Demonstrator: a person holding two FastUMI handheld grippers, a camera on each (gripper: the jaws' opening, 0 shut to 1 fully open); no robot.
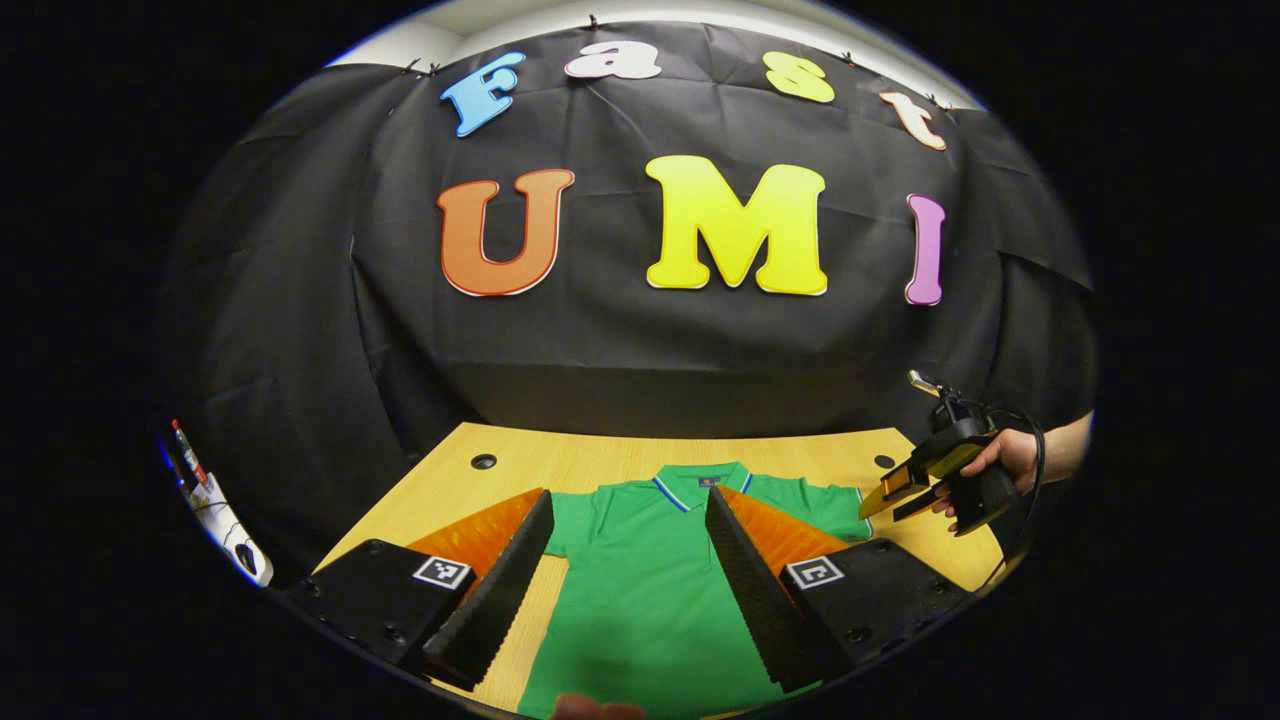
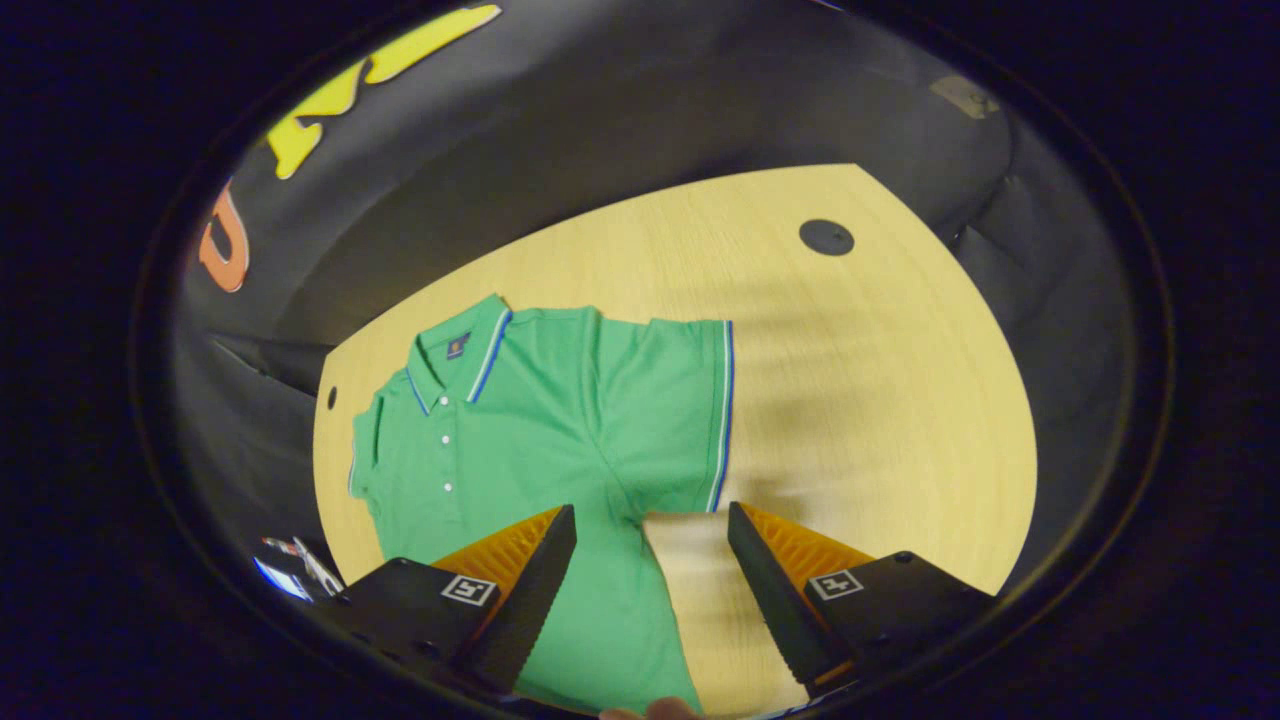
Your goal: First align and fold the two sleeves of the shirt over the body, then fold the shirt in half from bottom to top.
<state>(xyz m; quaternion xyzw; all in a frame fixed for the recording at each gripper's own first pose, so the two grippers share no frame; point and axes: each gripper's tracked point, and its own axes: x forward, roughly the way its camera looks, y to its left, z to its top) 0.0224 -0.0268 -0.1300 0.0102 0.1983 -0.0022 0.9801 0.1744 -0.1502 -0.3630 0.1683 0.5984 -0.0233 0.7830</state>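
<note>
Left gripper view: both claws [image 1: 630,560] [image 2: 650,570] gape above the shirt [image 1: 650,590]; its hem is cut off.

**Both my grippers spread wide and held in the air**

My left gripper [image 1: 628,545] points forward and slightly down, its two fingers [image 1: 497,590] spread wide apart with nothing between them. In the left gripper view I see my right gripper [image 1: 905,492] off to the right, tilted down and inward, my right hand [image 1: 1005,462] wrapped round its handle with a bare forearm behind. In the right gripper view its jaws also stand well apart, gripping nothing and angled downward.
</note>
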